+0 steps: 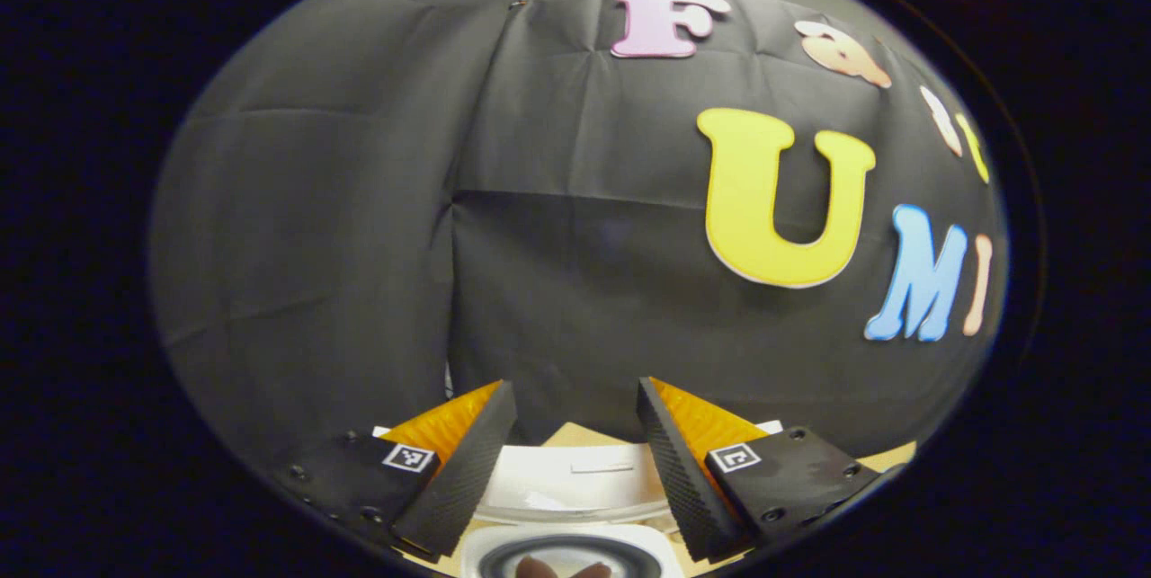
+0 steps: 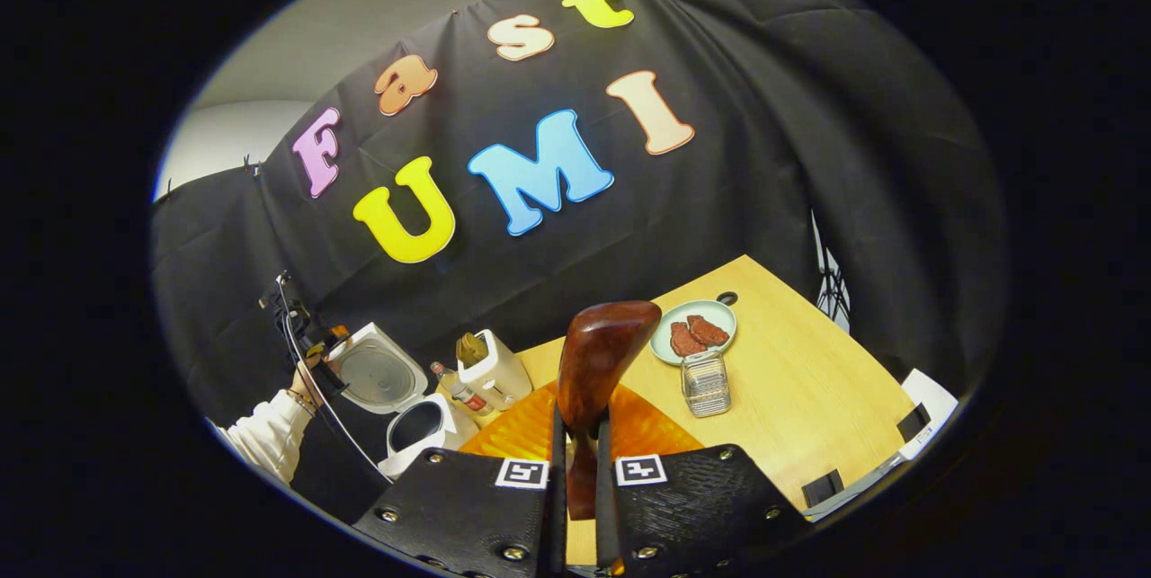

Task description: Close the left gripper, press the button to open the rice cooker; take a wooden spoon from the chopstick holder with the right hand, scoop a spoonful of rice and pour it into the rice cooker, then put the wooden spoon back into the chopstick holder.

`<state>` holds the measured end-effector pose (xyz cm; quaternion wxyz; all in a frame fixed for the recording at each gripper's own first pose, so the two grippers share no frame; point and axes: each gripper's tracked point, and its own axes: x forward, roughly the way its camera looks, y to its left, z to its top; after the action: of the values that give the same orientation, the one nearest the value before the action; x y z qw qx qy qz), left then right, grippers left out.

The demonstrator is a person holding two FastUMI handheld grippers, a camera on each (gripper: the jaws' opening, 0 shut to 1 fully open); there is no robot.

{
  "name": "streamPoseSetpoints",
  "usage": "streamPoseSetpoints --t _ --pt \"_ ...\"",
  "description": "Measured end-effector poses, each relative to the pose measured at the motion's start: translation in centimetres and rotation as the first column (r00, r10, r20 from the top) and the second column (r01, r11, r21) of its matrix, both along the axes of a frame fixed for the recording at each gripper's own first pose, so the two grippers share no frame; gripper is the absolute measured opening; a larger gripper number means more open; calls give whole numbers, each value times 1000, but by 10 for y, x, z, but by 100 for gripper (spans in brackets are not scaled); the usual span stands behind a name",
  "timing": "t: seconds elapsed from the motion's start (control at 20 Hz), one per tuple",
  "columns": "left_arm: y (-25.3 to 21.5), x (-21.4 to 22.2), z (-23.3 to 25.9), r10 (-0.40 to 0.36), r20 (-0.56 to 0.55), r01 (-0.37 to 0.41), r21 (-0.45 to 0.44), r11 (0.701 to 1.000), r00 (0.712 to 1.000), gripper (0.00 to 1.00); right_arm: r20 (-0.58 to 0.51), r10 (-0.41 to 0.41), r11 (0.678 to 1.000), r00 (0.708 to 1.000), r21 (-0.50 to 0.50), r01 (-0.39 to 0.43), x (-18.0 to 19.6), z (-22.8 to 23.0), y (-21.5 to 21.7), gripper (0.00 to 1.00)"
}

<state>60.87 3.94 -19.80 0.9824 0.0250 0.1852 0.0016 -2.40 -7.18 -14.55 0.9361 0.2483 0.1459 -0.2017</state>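
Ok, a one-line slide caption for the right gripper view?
Right tongs shut on wooden spoon, bowl up, above the table; rice cooker open at left.

Wooden table (image 2: 809, 380) carries rice cooker (image 2: 409, 421), plate (image 2: 692, 331), chopstick holder (image 2: 495, 371).

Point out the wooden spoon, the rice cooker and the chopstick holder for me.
wooden spoon (image 2: 601, 353): right gripper view, on the bowl above the fingers.
rice cooker (image 2: 415, 427): right gripper view, on the rim of its open pot.
chopstick holder (image 2: 499, 373): right gripper view, on its white front wall.
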Motion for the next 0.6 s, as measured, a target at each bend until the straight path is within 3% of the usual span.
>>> streamPoseSetpoints --t 0.25,0.45,0.6 --pt "-2 -5 7 -40 -8 40 -12 999 999 94 -19 -2 1000 1000 3 2 7 -7 -4 13" --pt "-7 -12 7 -90 -85 87 -40 995 992 96 -15 -12 1000 1000 -24 12 6 -2 -12 13" --pt "-10 -40 -2 -118 -110 114 -42 993 987 95 -2 -49 998 999 -51 48 -8 4 -26 13"
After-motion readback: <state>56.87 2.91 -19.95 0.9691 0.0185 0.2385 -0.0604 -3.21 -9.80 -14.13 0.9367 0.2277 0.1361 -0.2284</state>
